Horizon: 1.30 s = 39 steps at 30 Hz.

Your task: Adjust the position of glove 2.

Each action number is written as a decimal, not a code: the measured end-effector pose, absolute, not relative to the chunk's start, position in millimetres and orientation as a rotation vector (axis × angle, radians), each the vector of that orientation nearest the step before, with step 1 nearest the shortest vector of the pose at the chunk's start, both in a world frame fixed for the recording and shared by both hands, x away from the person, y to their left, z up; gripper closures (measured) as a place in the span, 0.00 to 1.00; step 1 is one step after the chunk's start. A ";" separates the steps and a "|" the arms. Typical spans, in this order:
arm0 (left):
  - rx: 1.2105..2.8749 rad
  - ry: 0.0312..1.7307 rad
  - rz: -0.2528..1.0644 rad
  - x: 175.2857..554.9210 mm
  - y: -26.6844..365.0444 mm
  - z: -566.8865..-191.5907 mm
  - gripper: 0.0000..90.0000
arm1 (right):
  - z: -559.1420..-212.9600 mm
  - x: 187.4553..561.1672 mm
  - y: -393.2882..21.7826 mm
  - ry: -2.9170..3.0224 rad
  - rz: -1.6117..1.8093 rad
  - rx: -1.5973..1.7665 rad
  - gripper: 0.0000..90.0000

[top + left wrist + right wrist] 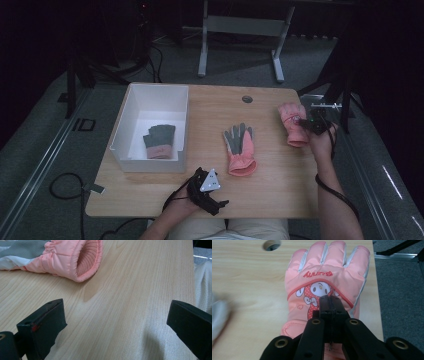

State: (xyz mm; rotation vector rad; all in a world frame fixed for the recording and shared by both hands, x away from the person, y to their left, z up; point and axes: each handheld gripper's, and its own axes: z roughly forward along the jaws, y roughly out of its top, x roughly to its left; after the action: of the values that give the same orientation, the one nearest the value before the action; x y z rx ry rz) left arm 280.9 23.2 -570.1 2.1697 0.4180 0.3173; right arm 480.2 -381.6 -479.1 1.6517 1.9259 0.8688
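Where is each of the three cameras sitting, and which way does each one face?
High view: above the person's side, looking forward and down on the table; both forearms, left gripper, right gripper.
Left gripper view: rides that gripper, looking across the wood at the palm-up glove; open jaws.
Right gripper view: looks down shut jaws pinching the cartoon glove.
Shared: both gloves appear in the high view too.

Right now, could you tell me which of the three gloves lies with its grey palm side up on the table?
The middle pink glove, with grey fingers. The right pink glove shows its cartoon back under the right gripper; the grey glove is in the white box.
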 end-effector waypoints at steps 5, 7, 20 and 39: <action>2.170 0.418 0.314 281.1 23.2 -569.8 0.02 | -467.7 434.7 -370.1 1.918 0.918 1.637 1.00; 2.167 0.416 0.316 280.7 23.1 -570.0 0.02 | -465.6 418.4 -365.6 1.912 0.943 1.639 1.00; 2.169 0.397 0.316 279.9 23.4 -570.6 0.02 | -473.2 370.8 -333.5 1.853 0.971 1.670 1.00; 2.152 0.410 0.302 281.3 25.9 -571.0 0.02 | -523.6 390.7 -331.3 1.926 0.866 1.694 1.00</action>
State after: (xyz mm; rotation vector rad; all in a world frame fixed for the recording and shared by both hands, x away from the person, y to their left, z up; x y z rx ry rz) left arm 281.3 25.9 -571.0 2.1524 0.4097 0.3021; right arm 390.7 -331.3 -523.6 1.6937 1.9262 0.8656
